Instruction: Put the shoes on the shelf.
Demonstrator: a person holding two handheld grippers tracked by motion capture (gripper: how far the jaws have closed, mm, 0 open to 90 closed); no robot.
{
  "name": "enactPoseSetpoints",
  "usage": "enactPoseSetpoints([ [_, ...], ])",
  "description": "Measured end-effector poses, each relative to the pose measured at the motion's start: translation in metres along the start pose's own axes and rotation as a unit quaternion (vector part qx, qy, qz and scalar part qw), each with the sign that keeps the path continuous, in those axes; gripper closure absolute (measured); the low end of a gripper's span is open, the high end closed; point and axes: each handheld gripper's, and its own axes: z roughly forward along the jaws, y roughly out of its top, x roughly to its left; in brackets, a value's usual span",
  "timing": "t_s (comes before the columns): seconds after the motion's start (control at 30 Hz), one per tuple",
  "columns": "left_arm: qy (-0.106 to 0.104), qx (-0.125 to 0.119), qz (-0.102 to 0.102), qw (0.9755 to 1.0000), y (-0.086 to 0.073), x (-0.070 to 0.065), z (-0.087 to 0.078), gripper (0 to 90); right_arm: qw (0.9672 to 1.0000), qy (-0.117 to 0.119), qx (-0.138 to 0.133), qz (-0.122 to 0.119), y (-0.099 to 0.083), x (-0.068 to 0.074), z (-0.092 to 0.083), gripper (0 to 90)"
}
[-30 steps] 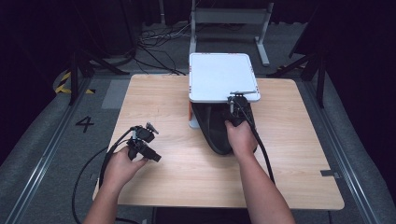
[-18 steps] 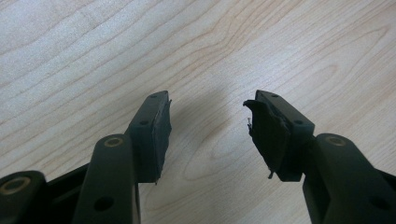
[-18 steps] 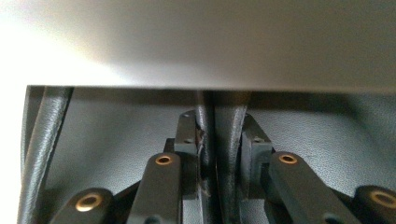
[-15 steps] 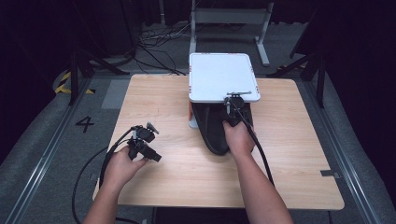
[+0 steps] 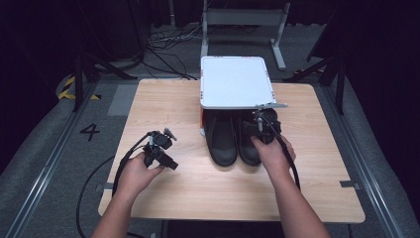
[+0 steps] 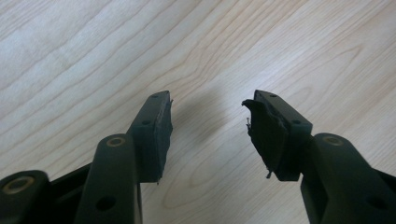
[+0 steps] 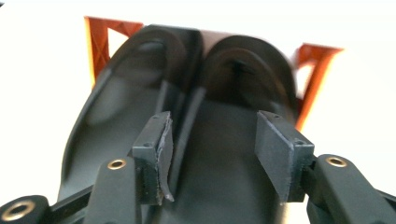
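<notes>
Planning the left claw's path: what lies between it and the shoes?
Bare tabletop, in the high view: nothing lies between the left claw and the shoes.

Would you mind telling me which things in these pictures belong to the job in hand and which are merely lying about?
Belonging to the job:
- pair of black shoes, side by side, heels under the white-topped stand
- right gripper, jaws just opened, over the right shoe
- orange frame behind the heels

Lying about:
- left gripper, open over bare table
- floor cables
</notes>
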Motion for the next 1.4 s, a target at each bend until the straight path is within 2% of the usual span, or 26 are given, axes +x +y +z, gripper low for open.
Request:
enactPoseSetpoints([
  [0.1,0.003,0.001,0.008,1.0,0.005,-0.008,0.0,50.6,1.0,0.005,0.003,0.001,-0.009,-0.012,-0.016,48.6],
  [0.13,0.003,0.001,0.008,1.0,0.005,-0.008,0.0,51.3,1.0,0.005,0.003,0.001,-0.009,-0.012,-0.016,48.6],
  [0.2,-0.001,-0.003,0.011,0.9999,0.009,-0.016,0.0,51.9,0.9999,0.007,0.004,-0.007,-0.018,-0.021,-0.027,48.7],
  [0.3,-0.004,-0.008,0.02,0.9998,0.013,-0.025,0.0,54.2,0.9998,0.016,0.01,0.002,-0.031,-0.036,-0.035,48.3],
  [0.37,-0.013,-0.012,0.019,0.9997,0.017,-0.031,0.001,55.9,0.9997,0.021,0.015,0.002,-0.039,-0.044,-0.04,48.6],
  [0.43,-0.022,-0.014,0.025,0.9993,0.021,-0.039,0.003,59.1,0.9994,0.027,0.023,-0.005,-0.048,-0.048,-0.045,49.3],
  [0.47,-0.023,-0.014,0.031,0.9992,0.023,-0.043,0.003,61.8,0.9992,0.026,0.026,-0.018,-0.053,-0.049,-0.048,51.3],
  [0.53,-0.022,-0.013,0.042,0.9988,0.027,-0.049,0.006,65.1,0.9987,0.024,0.034,-0.031,-0.06,-0.049,-0.052,53.2],
  [0.67,-0.025,-0.01,0.05,0.9984,0.032,-0.06,0.01,69.1,0.9981,0.037,0.042,-0.028,-0.07,-0.05,-0.057,56.1],
  [0.73,-0.027,-0.01,0.055,0.9981,0.035,-0.067,0.013,70.5,0.9972,0.045,0.05,-0.033,-0.076,-0.049,-0.055,58.6],
  [0.77,-0.03,-0.009,0.061,0.9977,0.037,-0.069,0.013,71.0,0.9962,0.048,0.063,-0.037,-0.079,-0.048,-0.052,60.2],
  [0.8,-0.03,-0.009,0.061,0.9977,0.037,-0.069,0.013,71.5,0.9952,0.049,0.074,-0.04,-0.081,-0.047,-0.05,62.6],
  [0.83,-0.036,-0.013,0.059,0.9975,0.038,-0.072,0.014,71.5,0.9952,0.049,0.074,-0.04,-0.081,-0.047,-0.05,62.6],
  [0.87,-0.034,-0.013,0.063,0.9973,0.04,-0.074,0.015,72.4,0.9942,0.048,0.083,-0.049,-0.084,-0.045,-0.047,65.3],
  [0.97,-0.034,-0.01,0.071,0.9969,0.045,-0.082,0.02,74.2,0.9913,0.067,0.097,-0.058,-0.089,-0.042,-0.042,71.1],
  [1.07,-0.034,-0.002,0.081,0.9962,0.05,-0.091,0.027,76.4,0.9888,0.071,0.11,-0.072,-0.094,-0.038,-0.037,75.2],
  [1.23,-0.039,0.007,0.094,0.9948,0.06,-0.1,0.039,77.7,0.9844,0.088,0.127,-0.083,-0.099,-0.03,-0.031,79.1],
  [1.4,-0.034,0.019,0.095,0.9947,0.063,-0.105,0.046,78.5,0.9798,0.097,0.146,-0.096,-0.102,-0.023,-0.024,80.7],
])
